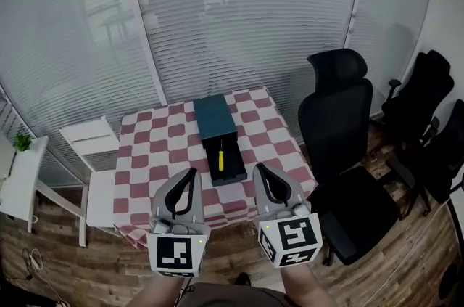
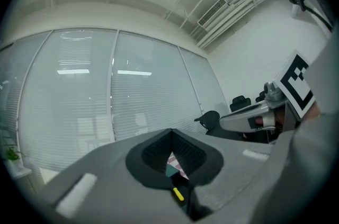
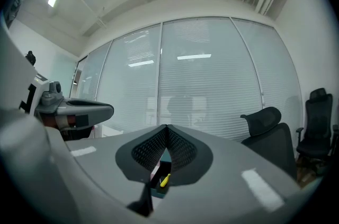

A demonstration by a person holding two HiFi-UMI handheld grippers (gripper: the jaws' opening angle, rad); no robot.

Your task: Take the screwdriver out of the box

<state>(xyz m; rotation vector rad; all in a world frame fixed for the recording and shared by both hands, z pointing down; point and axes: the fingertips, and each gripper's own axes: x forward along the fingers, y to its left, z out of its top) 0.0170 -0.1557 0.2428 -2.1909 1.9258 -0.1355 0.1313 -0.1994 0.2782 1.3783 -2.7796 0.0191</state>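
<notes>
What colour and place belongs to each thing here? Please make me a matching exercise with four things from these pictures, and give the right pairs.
Things:
1. screwdriver
2. box
3. nearest office chair
4. plant

Colour and place:
A. black, to the right of the table
B. yellow, lying in the open part of the box
C. green, at the far left edge of the head view
D. dark teal, standing on the checked table

Right pairs: 1-B, 2-D, 3-A, 4-C
</notes>
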